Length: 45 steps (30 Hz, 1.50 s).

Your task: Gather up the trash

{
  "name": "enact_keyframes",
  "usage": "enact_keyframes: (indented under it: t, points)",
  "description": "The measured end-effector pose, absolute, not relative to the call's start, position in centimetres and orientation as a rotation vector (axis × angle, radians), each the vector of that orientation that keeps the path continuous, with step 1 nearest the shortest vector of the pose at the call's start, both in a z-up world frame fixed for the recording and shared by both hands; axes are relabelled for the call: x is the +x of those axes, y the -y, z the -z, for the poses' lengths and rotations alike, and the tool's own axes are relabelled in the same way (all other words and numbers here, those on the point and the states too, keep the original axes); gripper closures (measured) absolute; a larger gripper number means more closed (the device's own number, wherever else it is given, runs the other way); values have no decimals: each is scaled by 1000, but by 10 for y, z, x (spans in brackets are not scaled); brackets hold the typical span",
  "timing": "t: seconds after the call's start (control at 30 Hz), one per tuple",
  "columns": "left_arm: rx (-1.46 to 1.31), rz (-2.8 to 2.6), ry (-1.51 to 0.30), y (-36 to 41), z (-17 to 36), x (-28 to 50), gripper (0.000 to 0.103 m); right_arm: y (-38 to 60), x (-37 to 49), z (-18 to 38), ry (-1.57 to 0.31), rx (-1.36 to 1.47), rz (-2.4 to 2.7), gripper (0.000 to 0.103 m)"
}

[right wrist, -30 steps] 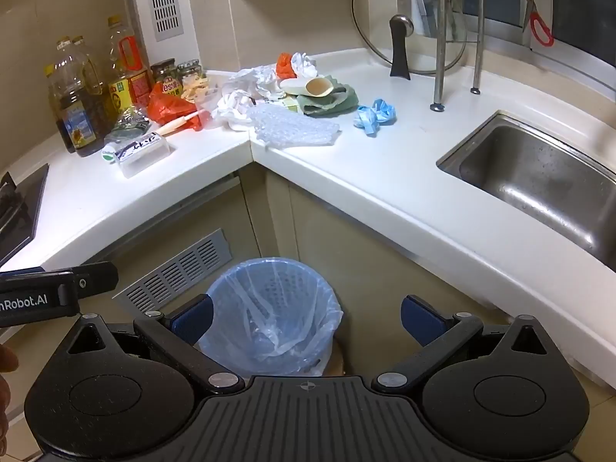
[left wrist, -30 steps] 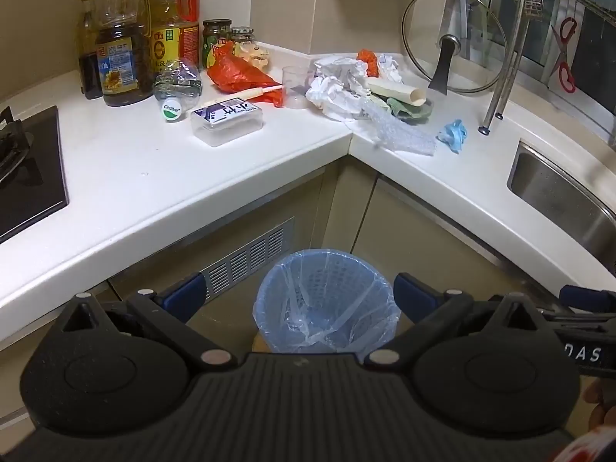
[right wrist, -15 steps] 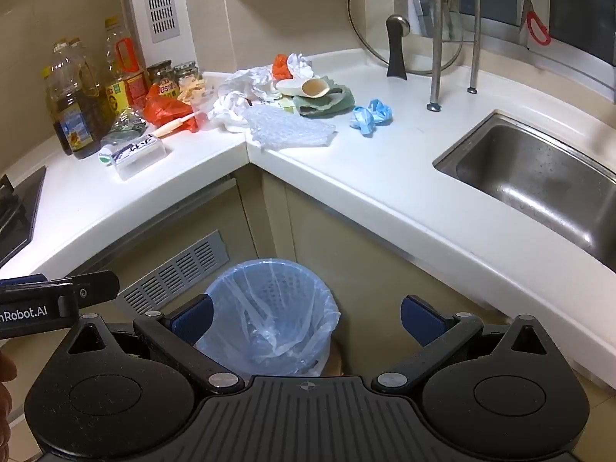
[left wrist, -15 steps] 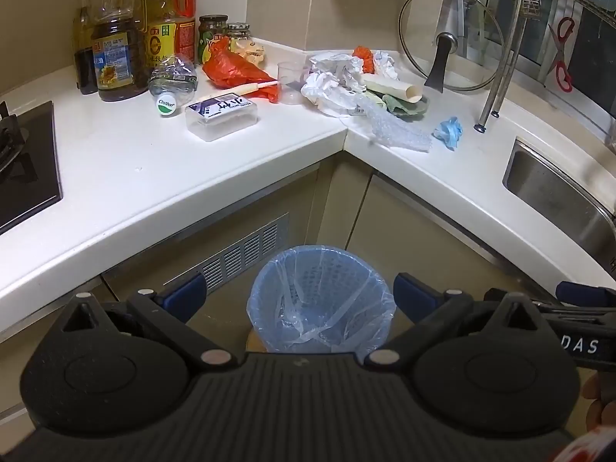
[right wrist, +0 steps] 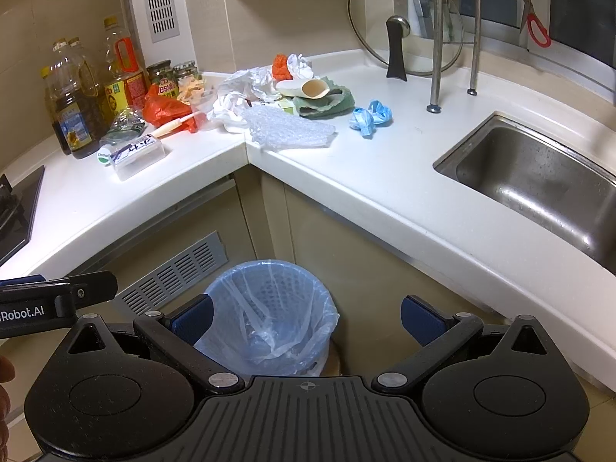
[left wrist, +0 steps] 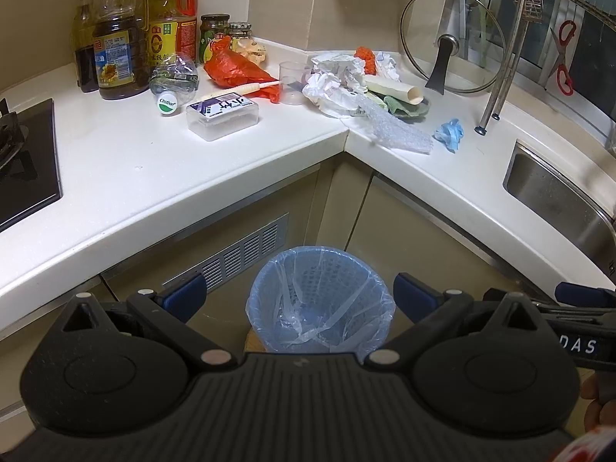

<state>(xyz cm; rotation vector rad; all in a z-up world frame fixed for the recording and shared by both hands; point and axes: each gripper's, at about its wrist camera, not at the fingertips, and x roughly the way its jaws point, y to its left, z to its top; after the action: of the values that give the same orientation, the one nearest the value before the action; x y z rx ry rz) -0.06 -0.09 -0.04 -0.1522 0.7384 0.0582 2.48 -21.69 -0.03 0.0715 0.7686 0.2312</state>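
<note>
White corner counter (left wrist: 115, 177) carries all the trash, and under its corner on the floor stands the blue bin (left wrist: 321, 300) with a thin plastic liner, which looks nearly empty. Since one second ago very little has changed: both my views slid only a bit, so the pile sits slightly lower in the left view, and nothing on the counter has moved. My left hand-held gripper (left wrist: 298, 294) has its jaws wide apart and holds nothing; my right hand-held gripper (right wrist: 306, 315) is the same, spread and empty above the bin. The crumpled white paper (left wrist: 333, 84), the bubble wrap (right wrist: 288, 131), the red plastic bag (left wrist: 235, 69), the crushed bottle (left wrist: 173, 79) and the blue glove (right wrist: 369, 117) all lie well apart from my fingers. I judge that collecting has not started yet; next I must reach forward to the pile.
</note>
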Motion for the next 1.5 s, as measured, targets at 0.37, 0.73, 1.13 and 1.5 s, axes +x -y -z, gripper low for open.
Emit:
enact_keyframes:
  t: [0.37,0.73,1.13,1.5]
  points:
    - [-160,-60,-740,-3,0,0,1,215,25,-1,-766,68,-232,0]
    - [-161,-58,-742,-4,-1,1,1,213,26,-3,-764,64,-232,0]
    - [-162,-61,-742,-3,-1,3,1,213,27,-3,-765,62,-233,0]
    - [-161,-60,-742,-3,0,2,1,213,28,-3,-766,61,-232,0]
